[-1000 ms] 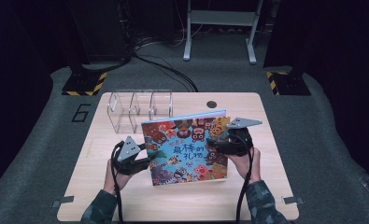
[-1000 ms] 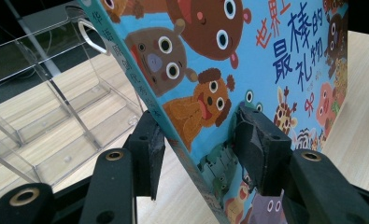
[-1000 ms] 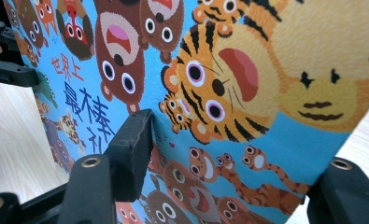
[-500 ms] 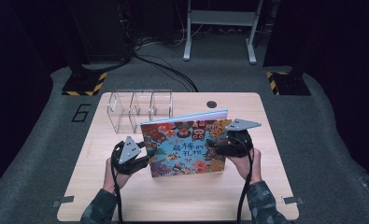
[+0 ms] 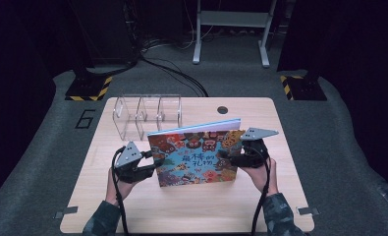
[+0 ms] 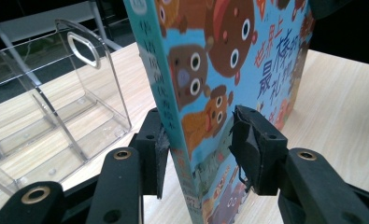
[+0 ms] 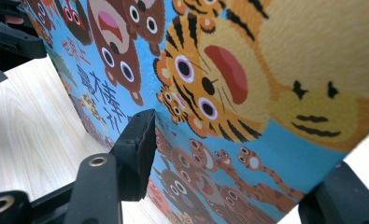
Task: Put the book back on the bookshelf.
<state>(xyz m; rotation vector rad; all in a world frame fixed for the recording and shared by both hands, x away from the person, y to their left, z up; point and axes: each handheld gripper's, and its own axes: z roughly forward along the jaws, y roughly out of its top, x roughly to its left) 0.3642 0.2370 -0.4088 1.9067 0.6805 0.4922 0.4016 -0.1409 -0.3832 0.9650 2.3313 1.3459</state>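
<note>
A colourful picture book (image 5: pixel 196 157) stands on its lower edge in the middle of the wooden table (image 5: pixel 132 211), cover towards the person. My left gripper (image 5: pixel 153 164) grips its left, spine edge. In the left gripper view the spine (image 6: pixel 173 116) passes between the two pads (image 6: pixel 245 144), which close around it. My right gripper (image 5: pixel 231 158) holds the right edge. In the right gripper view one pad (image 7: pixel 138 140) presses on the tiger cover (image 7: pixel 229 84), and the other jaw sits behind the book.
A clear acrylic divider rack (image 5: pixel 147 115) stands just behind the book at the table's back left, close to the spine in the left gripper view (image 6: pixel 56 107). A round hole (image 5: pixel 223 109) marks the table's far edge. Cables and stand legs lie beyond.
The book has tipped from leaning back towards upright, so its cover looks shorter from above. Both grippers stayed on its side edges and shifted slightly with it.
</note>
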